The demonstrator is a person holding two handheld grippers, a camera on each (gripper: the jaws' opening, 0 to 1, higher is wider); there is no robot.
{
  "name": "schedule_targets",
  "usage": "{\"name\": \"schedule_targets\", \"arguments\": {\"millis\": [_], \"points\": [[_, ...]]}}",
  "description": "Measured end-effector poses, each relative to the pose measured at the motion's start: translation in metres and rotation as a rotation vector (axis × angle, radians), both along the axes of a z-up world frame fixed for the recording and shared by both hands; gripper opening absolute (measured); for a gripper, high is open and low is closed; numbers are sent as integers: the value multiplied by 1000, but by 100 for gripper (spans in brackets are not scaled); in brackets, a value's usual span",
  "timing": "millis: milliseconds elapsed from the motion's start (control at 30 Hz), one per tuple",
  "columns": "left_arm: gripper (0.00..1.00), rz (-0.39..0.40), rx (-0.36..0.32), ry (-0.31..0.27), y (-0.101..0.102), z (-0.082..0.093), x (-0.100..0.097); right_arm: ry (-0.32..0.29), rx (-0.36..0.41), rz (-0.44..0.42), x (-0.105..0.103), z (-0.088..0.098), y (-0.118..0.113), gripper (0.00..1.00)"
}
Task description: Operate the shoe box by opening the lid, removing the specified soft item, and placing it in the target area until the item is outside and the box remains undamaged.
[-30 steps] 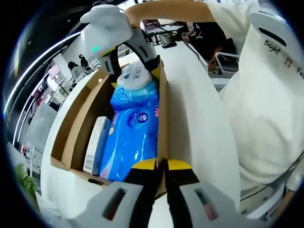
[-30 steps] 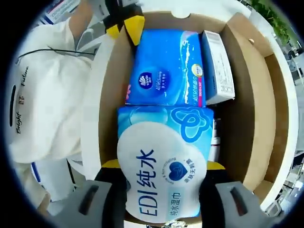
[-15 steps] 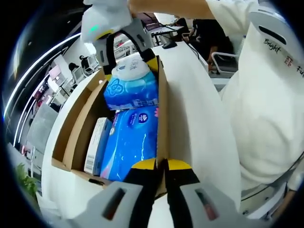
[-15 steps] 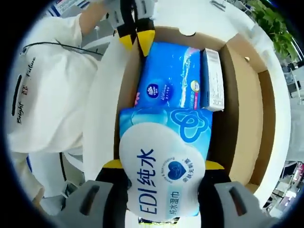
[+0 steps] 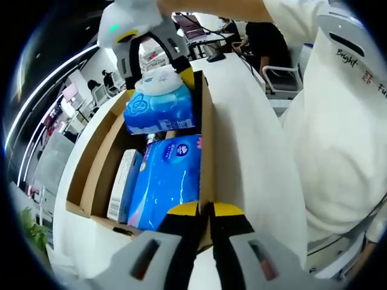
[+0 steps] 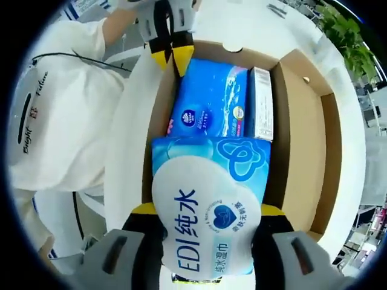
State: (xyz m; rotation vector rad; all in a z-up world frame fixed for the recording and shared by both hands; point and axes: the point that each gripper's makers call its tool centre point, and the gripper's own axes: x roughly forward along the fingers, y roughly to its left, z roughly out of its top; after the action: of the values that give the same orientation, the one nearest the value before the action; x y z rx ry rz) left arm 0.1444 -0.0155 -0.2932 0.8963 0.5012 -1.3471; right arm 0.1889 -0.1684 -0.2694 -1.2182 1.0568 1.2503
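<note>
Wipes pack (image 6: pixel 208 214) label reads "EDI 纯水" in blue, w/ smaller Chinese text beside a heart logo, too small to read. White shirt (image 5: pixel 344 103) reads "Bright" and "Fu…", cut off.

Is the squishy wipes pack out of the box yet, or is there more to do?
Done: the shoe box is open. In hand: the right hand-held gripper is clamped on the wipes pack, holding it above the box, while the left hand-held gripper pinches the box's side wall. Left: carry the pack away and set it down outside. The blue tissue pack and a small carton lie inside.
</note>
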Motion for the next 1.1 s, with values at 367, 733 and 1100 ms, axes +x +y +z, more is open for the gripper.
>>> {"name": "schedule_targets", "arguments": {"millis": [367, 733, 1100], "points": [[6, -1, 1, 0, -1, 0, 0, 17, -1, -5, -2, 15, -3, 57], [5, 0, 2, 5, -1, 0, 0, -8, -11, 27, 3, 29, -11, 57], [5, -1, 3, 6, -1, 0, -1, 9, -11, -58, 1, 41, -25, 57]]}}
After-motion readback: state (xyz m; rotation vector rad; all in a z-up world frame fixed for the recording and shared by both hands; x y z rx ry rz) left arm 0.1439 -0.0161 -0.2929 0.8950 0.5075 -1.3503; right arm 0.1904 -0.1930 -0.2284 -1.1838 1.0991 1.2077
